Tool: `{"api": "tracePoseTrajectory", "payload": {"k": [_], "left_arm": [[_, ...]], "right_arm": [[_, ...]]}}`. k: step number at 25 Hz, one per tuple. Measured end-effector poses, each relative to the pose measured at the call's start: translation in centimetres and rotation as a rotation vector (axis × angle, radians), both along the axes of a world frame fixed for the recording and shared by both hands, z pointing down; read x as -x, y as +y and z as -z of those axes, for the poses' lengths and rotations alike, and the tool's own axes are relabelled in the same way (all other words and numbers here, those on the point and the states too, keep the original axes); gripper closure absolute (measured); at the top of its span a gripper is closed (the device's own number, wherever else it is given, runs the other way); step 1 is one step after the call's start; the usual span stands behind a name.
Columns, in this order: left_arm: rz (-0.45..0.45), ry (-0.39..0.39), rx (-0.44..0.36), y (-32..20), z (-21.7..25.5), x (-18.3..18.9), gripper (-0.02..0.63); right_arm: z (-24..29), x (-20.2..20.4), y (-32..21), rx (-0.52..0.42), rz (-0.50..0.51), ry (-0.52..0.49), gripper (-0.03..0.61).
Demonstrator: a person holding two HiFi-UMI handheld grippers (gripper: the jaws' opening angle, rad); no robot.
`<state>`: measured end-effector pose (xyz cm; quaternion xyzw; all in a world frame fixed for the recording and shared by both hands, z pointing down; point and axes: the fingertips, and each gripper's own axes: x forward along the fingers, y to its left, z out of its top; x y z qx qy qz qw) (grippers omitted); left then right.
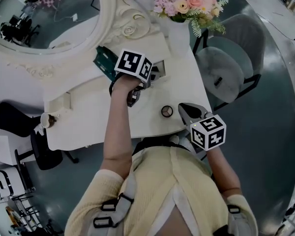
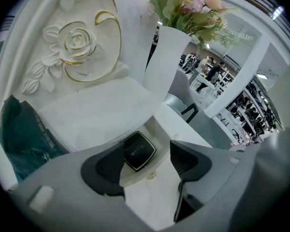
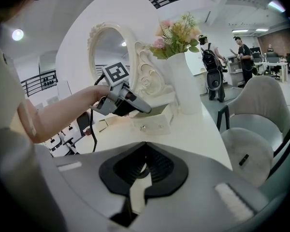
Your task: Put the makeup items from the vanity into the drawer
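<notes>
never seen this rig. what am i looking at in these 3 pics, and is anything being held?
There is no robot here. A person holds a two-jaw gripper in each hand. The head view comes from a camera on the person's head, looking down at a white vanity. The other two views come from cameras riding on each gripper, looking along its jaws.

The left gripper hangs open over a small open drawer. A black compact lies in the drawer, not gripped. The right gripper is shut and empty.

Also on the vanity are a vase of flowers, a green packet and a round item. The marker cubes are part of the grippers.
</notes>
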<state>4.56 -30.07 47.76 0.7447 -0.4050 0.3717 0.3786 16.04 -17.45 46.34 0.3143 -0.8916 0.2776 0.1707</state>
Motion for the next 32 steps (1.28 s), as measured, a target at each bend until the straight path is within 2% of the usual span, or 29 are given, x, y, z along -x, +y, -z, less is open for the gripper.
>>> {"api": "tracePoseTrajectory", "payload": {"k": [3, 6, 7, 13, 18, 22, 24, 26, 32], "left_arm": [[-0.032, 0.018, -0.055, 0.4, 1.1, -0.2, 0.325], [-0.079, 0.028, -0.158, 1.0, 2.9, -0.3, 0.394], [-0.093, 0.04, -0.2, 1.3, 3.7, -0.4, 0.397], [-0.143, 0.146, -0.543, 2.1, 10.0, -0.4, 0.403], [-0.206, 0.219, -0.776, 4.1, 14.6, -0.6, 0.416], [-0.3, 0.227, -0.921, 6.3, 16.8, -1.1, 0.414], [-0.352, 0.224, -0.967, 7.2, 17.2, -1.5, 0.414], [-0.399, 0.236, -0.979, 8.2, 17.0, -2.0, 0.414], [-0.503, 0.292, -0.908, 10.4, 14.0, -3.9, 0.413]], "right_arm": [[0.1, 0.1, -0.1, -0.001, 0.0, -0.008, 0.577], [0.6, 0.2, -0.2, -0.008, -0.001, -0.019, 0.578], [0.7, 0.2, -0.3, -0.011, -0.003, -0.02, 0.577], [1.1, 0.8, -0.8, -0.024, -0.031, -0.004, 0.577], [1.5, 1.0, -0.5, -0.024, -0.077, 0.011, 0.577], [1.4, 0.8, -0.1, -0.009, -0.139, 0.019, 0.577], [1.3, 0.6, 0.3, -0.004, -0.17, 0.025, 0.577], [1.2, 0.1, 0.8, 0.001, -0.201, 0.033, 0.578], [0.6, -1.8, 2.6, 0.023, -0.3, 0.064, 0.577]]}}
